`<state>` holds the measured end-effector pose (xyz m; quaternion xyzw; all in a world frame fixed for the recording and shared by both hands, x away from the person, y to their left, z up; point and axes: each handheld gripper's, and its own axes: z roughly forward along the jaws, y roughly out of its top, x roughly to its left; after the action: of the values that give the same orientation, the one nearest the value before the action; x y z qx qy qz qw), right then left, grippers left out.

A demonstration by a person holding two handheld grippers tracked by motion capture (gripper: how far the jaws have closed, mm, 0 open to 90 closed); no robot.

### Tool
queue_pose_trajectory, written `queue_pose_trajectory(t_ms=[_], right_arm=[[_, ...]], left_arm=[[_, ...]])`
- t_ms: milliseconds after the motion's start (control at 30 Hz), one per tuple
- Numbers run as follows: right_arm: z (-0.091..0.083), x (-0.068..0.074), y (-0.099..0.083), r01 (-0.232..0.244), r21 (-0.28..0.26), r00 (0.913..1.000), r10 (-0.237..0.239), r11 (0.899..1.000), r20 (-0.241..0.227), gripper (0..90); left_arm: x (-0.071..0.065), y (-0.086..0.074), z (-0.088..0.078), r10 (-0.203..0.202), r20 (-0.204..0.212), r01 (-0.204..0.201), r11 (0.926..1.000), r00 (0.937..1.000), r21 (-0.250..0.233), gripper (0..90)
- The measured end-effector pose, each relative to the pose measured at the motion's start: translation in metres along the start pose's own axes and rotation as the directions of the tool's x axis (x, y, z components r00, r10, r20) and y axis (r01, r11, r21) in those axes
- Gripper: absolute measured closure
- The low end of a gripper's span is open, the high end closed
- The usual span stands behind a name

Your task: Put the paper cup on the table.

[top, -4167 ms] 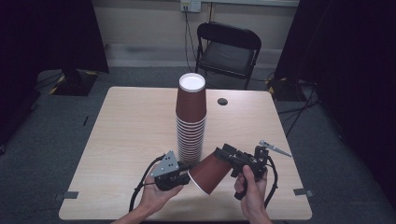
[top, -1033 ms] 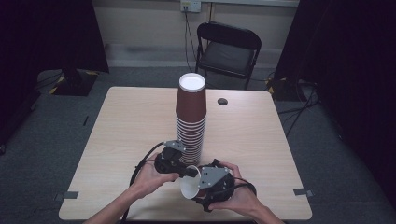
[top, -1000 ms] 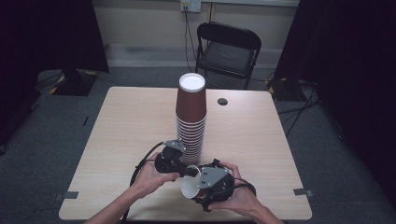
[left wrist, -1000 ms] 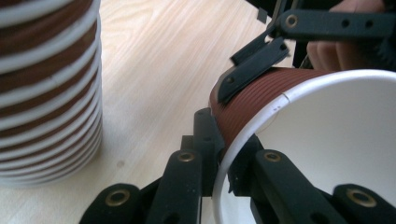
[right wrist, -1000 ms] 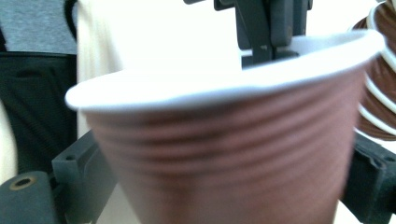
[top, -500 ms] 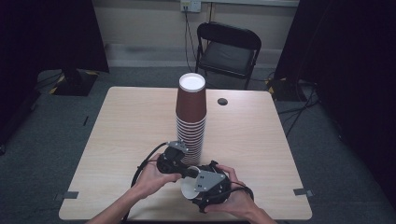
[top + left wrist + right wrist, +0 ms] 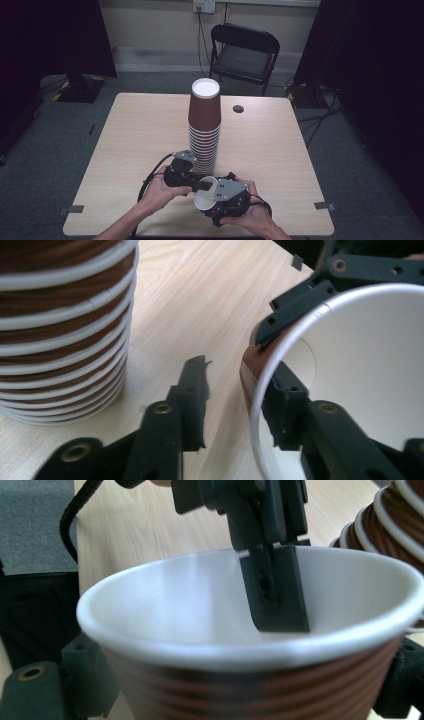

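A brown paper cup (image 7: 204,201) with a white inside lies on its side near the table's front edge. My right gripper (image 7: 214,204) is shut on the cup's body (image 7: 200,690); its jaws have just been closing a little. My left gripper (image 7: 206,185) reaches in from the left, and its jaws have just been opening. They straddle the cup's rim (image 7: 252,390), one jaw inside the cup (image 7: 275,590) and one outside, with a gap showing. My left gripper (image 7: 240,387) is open. A tall stack of brown cups (image 7: 204,130) stands just behind both grippers.
The stack (image 7: 60,325) rises close beside my left gripper. The wooden table (image 7: 140,130) has a small black disc (image 7: 238,108) at the back right. A black folding chair (image 7: 245,50) stands beyond the far edge.
My left gripper's jaws, pinched together on the cup's rim before, now stand apart around it. Both hands and the cup stay in about the same place.
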<state>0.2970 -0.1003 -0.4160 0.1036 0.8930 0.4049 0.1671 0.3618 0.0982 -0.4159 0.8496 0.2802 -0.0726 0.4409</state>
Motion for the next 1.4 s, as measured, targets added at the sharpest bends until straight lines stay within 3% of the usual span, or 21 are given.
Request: queue_pose_trajectory(t_ms=[100,200,333,433,500,633,800,867,900,1100,1200,1400], right_arm=[[0.000,-0.001,-0.003,-0.016,0.004,0.9999,0.016,1.000,-0.004,10.1],[0.001,-0.003,-0.007,-0.046,0.003,0.9989,0.046,0.999,0.003,10.0],[0.001,-0.005,-0.010,-0.078,-0.011,0.9969,0.078,0.997,0.011,10.0],[0.001,-0.008,-0.015,-0.107,-0.013,0.9939,0.108,0.994,0.023,10.0],[0.000,-0.010,-0.018,-0.128,-0.017,0.9914,0.128,0.992,0.025,10.0],[-0.001,-0.015,-0.022,-0.165,-0.030,0.9853,0.166,0.986,0.041,10.0],[-0.004,-0.020,-0.025,-0.198,-0.054,0.9781,0.201,0.979,0.054,10.0],[-0.004,-0.023,-0.026,-0.216,-0.064,0.9740,0.220,0.974,0.054,10.0],[-0.005,-0.024,-0.027,-0.223,-0.066,0.9721,0.227,0.973,0.059,10.0],[-0.006,-0.034,-0.033,-0.279,-0.085,0.9565,0.284,0.957,0.066,10.0],[-0.008,-0.040,-0.036,-0.306,-0.095,0.9473,0.313,0.947,0.070,10.1],[-0.012,-0.053,-0.043,-0.351,-0.125,0.9273,0.363,0.928,0.090,10.1]], left_arm=[[-0.004,-0.003,-0.003,0.042,-0.028,-0.043,0.9984,0.9987,-0.037,62.8],[-0.006,-0.005,-0.006,0.058,-0.074,-0.063,0.9957,0.9956,-0.068,54.4],[-0.006,-0.010,-0.010,0.087,-0.152,-0.102,0.9908,0.9845,-0.089,48.4],[-0.005,-0.012,-0.014,0.100,-0.186,-0.122,0.9863,0.9775,-0.111,45.1],[-0.004,-0.014,-0.017,0.084,-0.213,-0.117,0.9819,0.9735,-0.149,39.9],[0.003,-0.016,-0.024,0.050,-0.247,-0.091,0.9831,0.9677,-0.159,30.5],[0.007,-0.021,-0.029,0.026,-0.278,-0.077,0.9819,0.9602,-0.173,26.7],[0.008,-0.023,-0.030,0.024,-0.315,-0.080,0.9829,0.9489,-0.166,19.9],[0.008,-0.025,-0.031,0.025,-0.322,-0.084,0.9814,0.9464,-0.172,18.8],[0.013,-0.031,-0.034,0.034,-0.363,-0.106,0.9783,0.9311,-0.178,18.3],[0.016,-0.037,-0.035,0.038,-0.381,-0.108,0.9806,0.9240,-0.164,18.8],[0.020,-0.048,-0.040,0.004,-0.390,-0.084,0.9782,0.9210,-0.190,16.5]])
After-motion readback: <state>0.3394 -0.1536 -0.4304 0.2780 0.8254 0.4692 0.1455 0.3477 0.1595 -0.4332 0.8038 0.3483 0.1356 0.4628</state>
